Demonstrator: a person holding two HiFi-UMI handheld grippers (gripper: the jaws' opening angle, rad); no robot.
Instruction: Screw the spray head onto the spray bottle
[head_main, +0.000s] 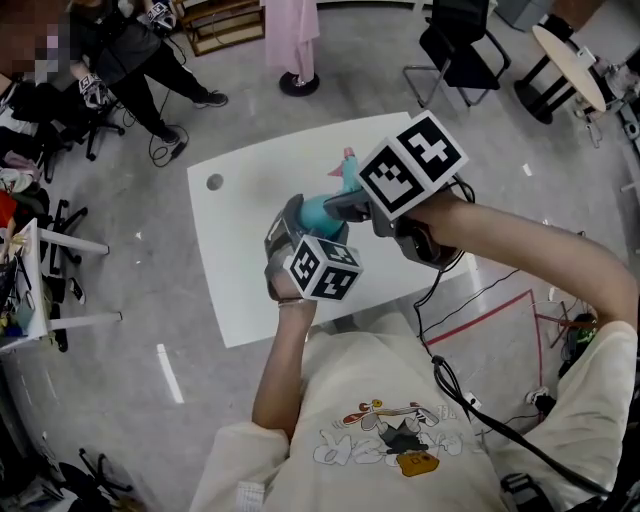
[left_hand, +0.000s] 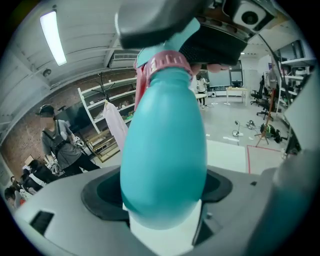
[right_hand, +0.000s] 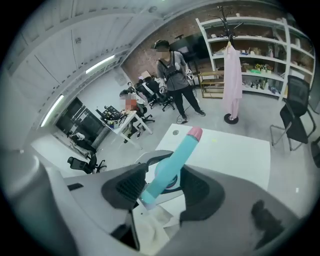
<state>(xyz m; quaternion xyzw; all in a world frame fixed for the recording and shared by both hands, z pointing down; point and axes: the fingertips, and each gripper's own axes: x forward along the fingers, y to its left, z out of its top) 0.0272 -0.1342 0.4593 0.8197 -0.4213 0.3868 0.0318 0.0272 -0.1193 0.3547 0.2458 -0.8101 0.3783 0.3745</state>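
- Now, the spray head (right_hand: 172, 160) stands between the jaws of the right hand-held gripper (right_hand: 160, 187), with its pink nozzle tip (right_hand: 195, 132) pointing away from that gripper. The jaws look slack round it and a gap shows beside one pad, so I judge it released rather than pinched.
- The spray bottle (left_hand: 165, 145) is clenched at its belly by the left hand-held gripper (left_hand: 161, 192), neck pointing away from it. The pink collar (left_hand: 167, 62) sits on that neck, just under the right one's jaws.
- The step in hand is probably a fresh bite for another turn. Close squarely on the head near the collar and hold it in line with the neck (a tilt could cross the thread). The left side should only brace against the twist.
- The bottle is egg-shaped, smooth, glossy teal plastic, likely slippery under torque. The collar is ribbed, which should give better purchase, and the head is a long, slim stem.
- The pads (right_hand: 131, 186) are dark and ridged, rubbery by the look.
- The white desk (head_main: 240, 290) lies below both grippers, apart from the bottle, and its top is flat and matte.
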